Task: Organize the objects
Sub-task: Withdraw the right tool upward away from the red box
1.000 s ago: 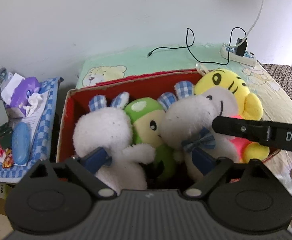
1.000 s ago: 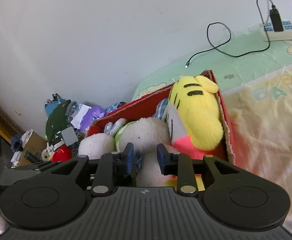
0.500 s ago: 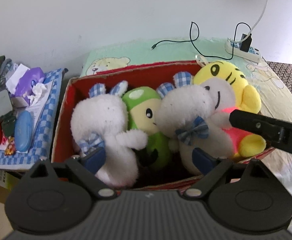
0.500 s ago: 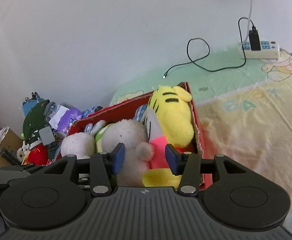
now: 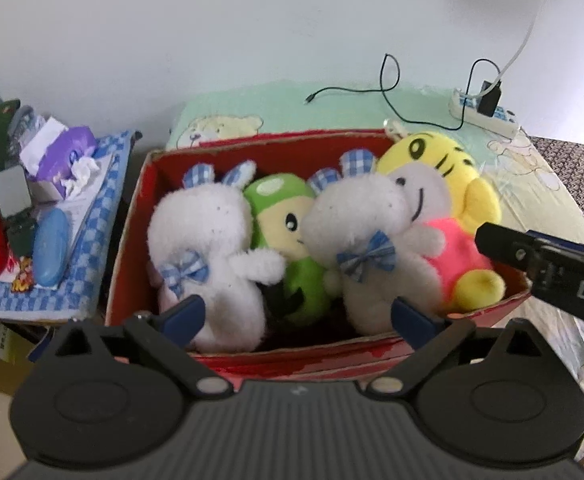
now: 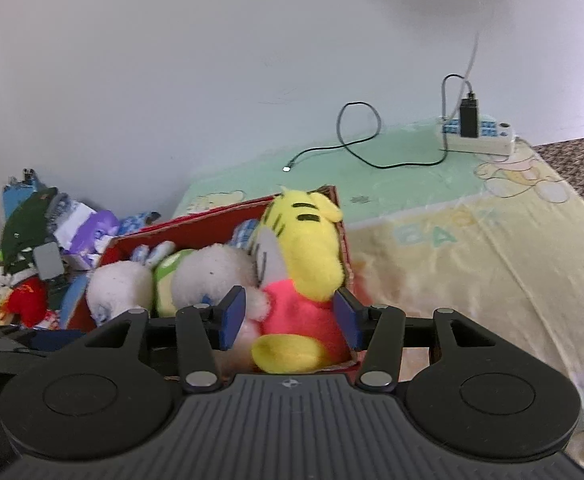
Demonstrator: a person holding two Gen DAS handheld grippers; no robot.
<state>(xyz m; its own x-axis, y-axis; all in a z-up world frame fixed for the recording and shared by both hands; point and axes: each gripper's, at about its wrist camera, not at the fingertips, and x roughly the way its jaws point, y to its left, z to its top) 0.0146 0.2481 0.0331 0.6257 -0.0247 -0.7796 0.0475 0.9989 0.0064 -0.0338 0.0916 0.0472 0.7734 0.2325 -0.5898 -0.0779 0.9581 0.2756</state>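
Both tools back off, jaws opening, empty: left tool, right tool. Four plush toys fill red box ahead; bed open rightward.

Fuzzy cloth plushies in a rough-edged cardboard box, smooth printed sheet, matte ribbed plastic grippers.

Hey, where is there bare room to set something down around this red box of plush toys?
The widest free patch is the yellow and green bedsheet, between the red cardboard box and the white power strip; only a thin black cable loops near the wall. The box is packed with toys, and the blue checked cloth left of it is cluttered.
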